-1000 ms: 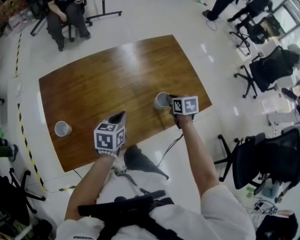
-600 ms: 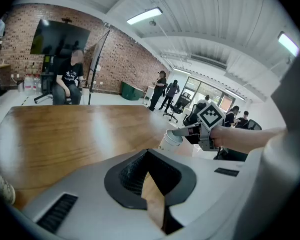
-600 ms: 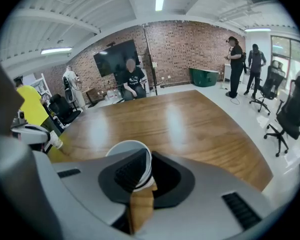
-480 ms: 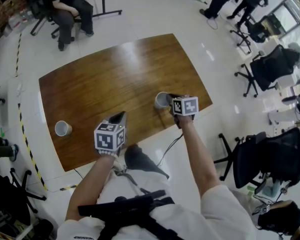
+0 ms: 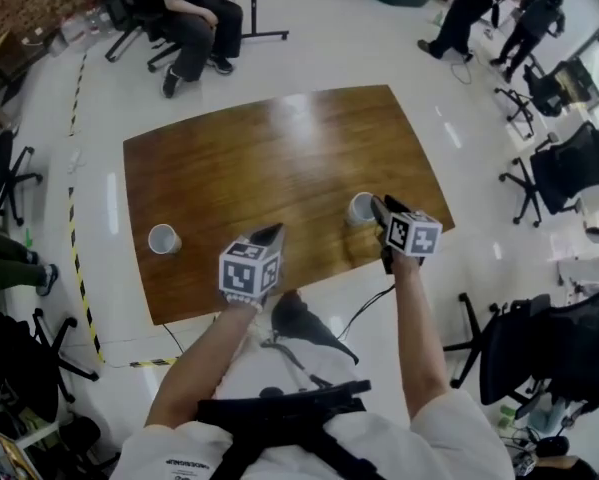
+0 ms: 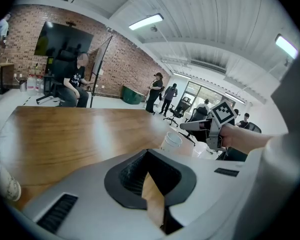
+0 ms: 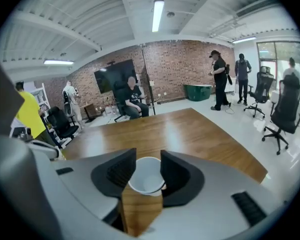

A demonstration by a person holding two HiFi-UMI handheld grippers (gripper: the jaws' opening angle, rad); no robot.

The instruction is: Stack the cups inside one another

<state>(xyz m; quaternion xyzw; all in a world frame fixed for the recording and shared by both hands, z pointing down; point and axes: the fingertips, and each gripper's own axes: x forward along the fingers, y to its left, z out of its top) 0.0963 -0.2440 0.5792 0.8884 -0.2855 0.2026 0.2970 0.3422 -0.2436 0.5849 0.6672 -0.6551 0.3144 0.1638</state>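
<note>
A white paper cup (image 5: 360,208) stands upright on the wooden table (image 5: 249,168) near its right front edge. My right gripper (image 5: 378,208) hangs just above and behind it, jaws opening wide; in the right gripper view the cup (image 7: 145,180) shows between the pads without being pressed. A second white cup (image 5: 163,239) stands at the table's left front, seen at the left gripper view's edge (image 6: 2,180). My left gripper (image 5: 273,234) is shut and empty over the front edge. The left gripper view shows the first cup (image 6: 171,141) and the right gripper (image 6: 191,126).
Office chairs (image 5: 564,163) stand to the right of the table and another (image 5: 9,178) to the left. A seated person (image 5: 194,13) is beyond the far edge, others stand at the back right. A cable (image 5: 364,308) trails on the floor.
My right gripper's jaws have opened off the cup and the gripper has risen a little; the cup stays on the table. The left gripper has kept still. The head view has shifted.
</note>
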